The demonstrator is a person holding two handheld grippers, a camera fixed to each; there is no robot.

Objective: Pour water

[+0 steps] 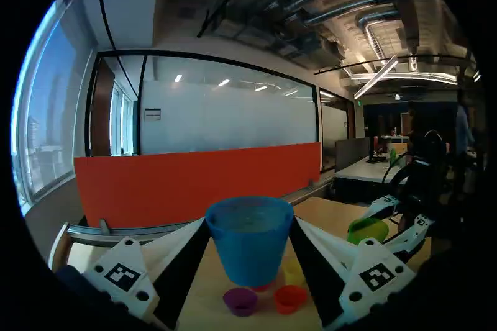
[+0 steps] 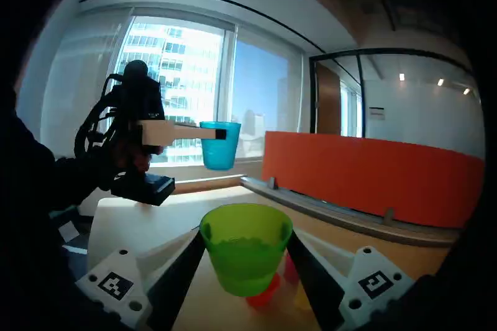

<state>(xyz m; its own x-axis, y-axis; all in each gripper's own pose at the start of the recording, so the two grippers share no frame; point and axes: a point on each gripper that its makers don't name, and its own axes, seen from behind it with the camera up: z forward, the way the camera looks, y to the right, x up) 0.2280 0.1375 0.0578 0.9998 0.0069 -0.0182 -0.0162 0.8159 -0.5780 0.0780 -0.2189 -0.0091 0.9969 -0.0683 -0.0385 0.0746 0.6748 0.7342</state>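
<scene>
My left gripper (image 1: pixel 250 250) is shut on a blue cup (image 1: pixel 250 245), held upright above the wooden table (image 1: pixel 323 210); the cup seems to hold water near its rim. My right gripper (image 2: pixel 246 258) is shut on a green cup (image 2: pixel 246 248) with liquid in its lower half, also upright. In the right gripper view the left gripper (image 2: pixel 220 134) and its blue cup (image 2: pixel 219 145) appear farther off at upper left, held by a hand (image 2: pixel 121 154). In the left gripper view the green cup (image 1: pixel 366 229) sits at the right in the right gripper (image 1: pixel 397 219).
Small cups lie on the table under the blue cup: purple (image 1: pixel 240 300), orange (image 1: pixel 290 298), yellow (image 1: pixel 293 271). An orange partition (image 1: pixel 199 182) with a metal rail runs along the table's far edge. Windows stand beyond; desks and a person are at the far right.
</scene>
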